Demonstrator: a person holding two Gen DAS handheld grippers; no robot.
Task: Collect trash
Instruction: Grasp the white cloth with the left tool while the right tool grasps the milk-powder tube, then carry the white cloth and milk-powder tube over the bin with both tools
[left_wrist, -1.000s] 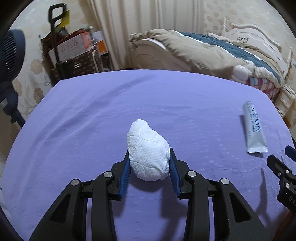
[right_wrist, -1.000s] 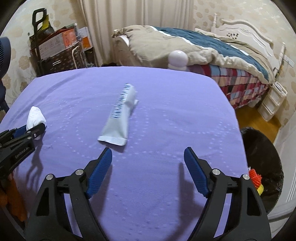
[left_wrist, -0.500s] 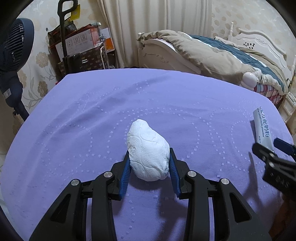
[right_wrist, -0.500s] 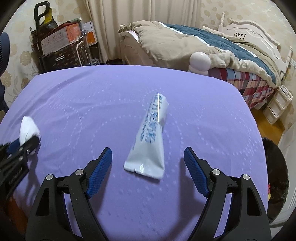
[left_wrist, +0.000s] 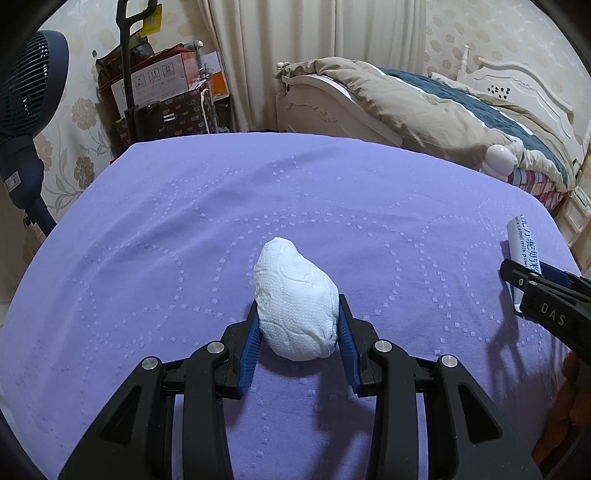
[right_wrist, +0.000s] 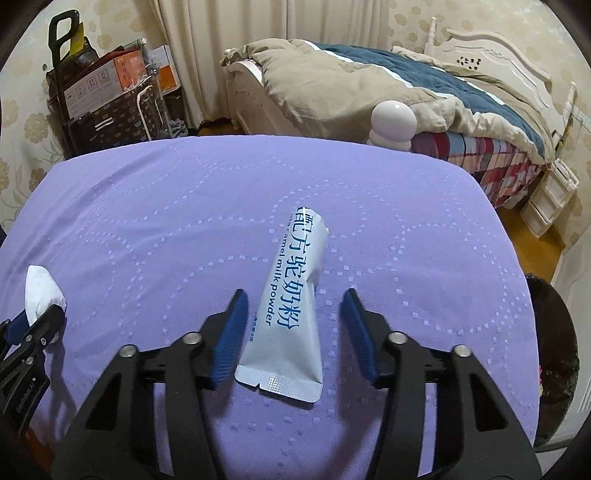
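My left gripper (left_wrist: 297, 317) is shut on a crumpled white tissue (left_wrist: 295, 302), held over the purple tablecloth (left_wrist: 221, 206). The tissue and left gripper also show at the left edge of the right wrist view (right_wrist: 40, 291). My right gripper (right_wrist: 295, 314) is open, its blue pads on either side of a white milk powder sachet (right_wrist: 291, 299) with blue lettering that lies flat on the cloth. The pads are apart from the sachet. The sachet also shows at the right edge of the left wrist view (left_wrist: 522, 245), with the right gripper's fingers (left_wrist: 546, 288) around it.
A black trash bin (right_wrist: 554, 354) stands on the floor off the table's right edge. A bed (right_wrist: 369, 81) with a beige and teal quilt lies behind the table. Boxes and a cart (left_wrist: 159, 99) and a dark fan (left_wrist: 26, 110) stand at back left.
My right gripper has moved left and forward over the sachet, which now lies between its pads, and the pads have narrowed. My left gripper still holds the tissue.
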